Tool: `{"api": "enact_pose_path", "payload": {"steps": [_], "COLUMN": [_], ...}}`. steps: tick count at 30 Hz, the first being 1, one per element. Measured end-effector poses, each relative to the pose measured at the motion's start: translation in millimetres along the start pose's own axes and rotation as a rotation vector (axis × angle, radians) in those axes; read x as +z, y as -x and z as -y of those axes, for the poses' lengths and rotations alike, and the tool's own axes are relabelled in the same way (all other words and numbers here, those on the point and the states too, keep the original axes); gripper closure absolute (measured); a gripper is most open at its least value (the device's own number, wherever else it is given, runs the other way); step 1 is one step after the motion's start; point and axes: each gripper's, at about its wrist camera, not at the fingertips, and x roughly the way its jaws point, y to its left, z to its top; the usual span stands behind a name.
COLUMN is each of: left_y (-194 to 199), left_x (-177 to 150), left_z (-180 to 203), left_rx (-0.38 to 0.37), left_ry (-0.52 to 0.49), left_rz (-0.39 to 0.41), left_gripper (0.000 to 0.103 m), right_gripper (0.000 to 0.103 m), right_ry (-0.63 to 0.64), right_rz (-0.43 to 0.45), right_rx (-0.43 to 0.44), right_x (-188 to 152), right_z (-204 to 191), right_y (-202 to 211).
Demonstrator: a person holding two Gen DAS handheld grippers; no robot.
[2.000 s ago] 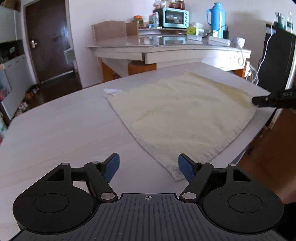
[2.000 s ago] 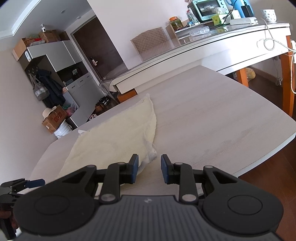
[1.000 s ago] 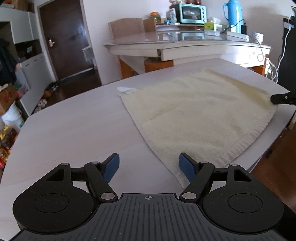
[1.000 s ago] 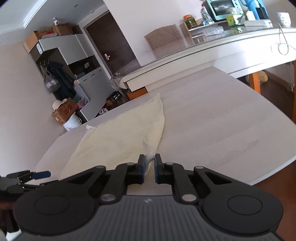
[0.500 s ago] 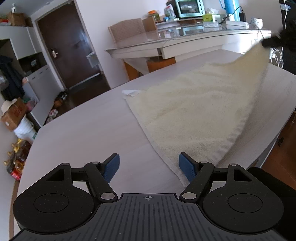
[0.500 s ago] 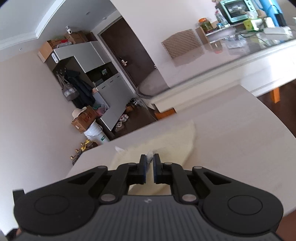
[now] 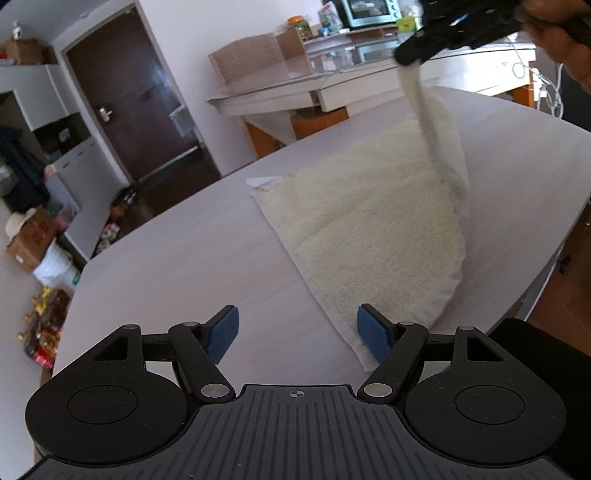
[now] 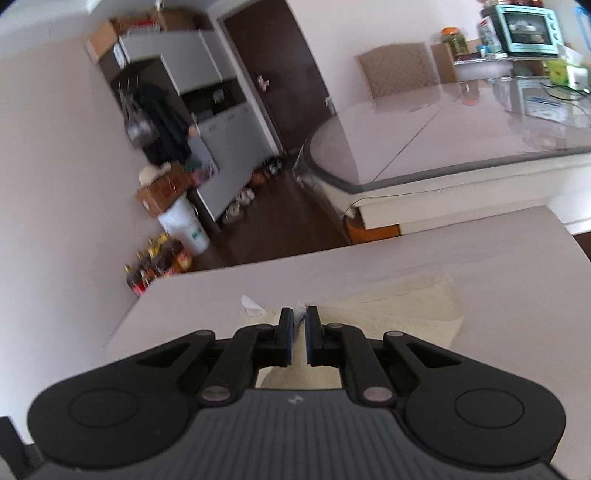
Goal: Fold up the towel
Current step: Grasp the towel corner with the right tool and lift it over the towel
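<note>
1. Fingers of the left gripper (image 7: 297, 334), 2 black arms tipped with blue ribbed pads, are held wide apart with nothing pressed between them; the near corner of the towel lies on the table just beside the right-hand pad.
2. Fingers of the right gripper (image 8: 299, 334) are closed to a narrow slit, and a thin edge of cloth is pinched between the 2 blue pads.
3. 1 pale cream terry towel (image 7: 373, 229) is seen. Most of it lies flat on the light wood-grain table (image 7: 177, 258), while 1 corner is drawn up into a narrow strip that rises to the right gripper (image 7: 410, 59) at the top right of the left wrist view.
4. A small white tag (image 7: 263, 182) is seen at the towel's far left corner, resting on the table.
5. 1 hand (image 7: 561, 33) is partly visible behind the right gripper at the upper right edge.
6. 1 second table with a glass top (image 8: 461, 129) is seen beyond the work table, with 1 quilted beige chair back (image 8: 399, 70) behind it.
7. On that far table, 1 teal toaster oven (image 8: 524, 26) and 1 jar with an orange lid (image 8: 456, 40) are counted; the jar's contents appear greenish but cannot be identified.
8. 1 brown cardboard box (image 8: 162, 192) sits on 1 white bucket (image 8: 184, 225) by the cabinets; what the box holds cannot be told.
</note>
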Motion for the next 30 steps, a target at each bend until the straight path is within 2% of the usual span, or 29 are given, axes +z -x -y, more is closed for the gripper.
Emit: {"api": "enact_pose_path", "payload": {"steps": [3, 10, 15, 23, 30], "left_y": [-1, -2, 4, 11, 14], "left_x": [0, -3, -6, -10, -13], "left_z": [-2, -15, -19, -20, -21], "left_rx": [0.004, -0.037, -0.061, -0.056, -0.057], "left_ry": [0.041, 0.151, 0.184, 0.183, 0.236], "left_rz": [-0.008, -0.043, -0.050, -0.046, -0.048], "left_gripper": [0.026, 0.026, 0.029, 0.029, 0.029], "right_gripper": [0.095, 0.095, 0.095, 0.095, 0.095], "right_ry": [0.027, 0.087, 0.122, 0.144, 0.170], "right_rz": [-0.023, -0.108, -0.148, -0.195, -0.226], "right_rx": [-0.015, -0.001, 0.008, 0.019, 0.018], "right_x": [6, 13, 14, 20, 25], "right_z": [-12, -41, -60, -80, -94], "right_y": [-16, -65, -86, -110, -133]}}
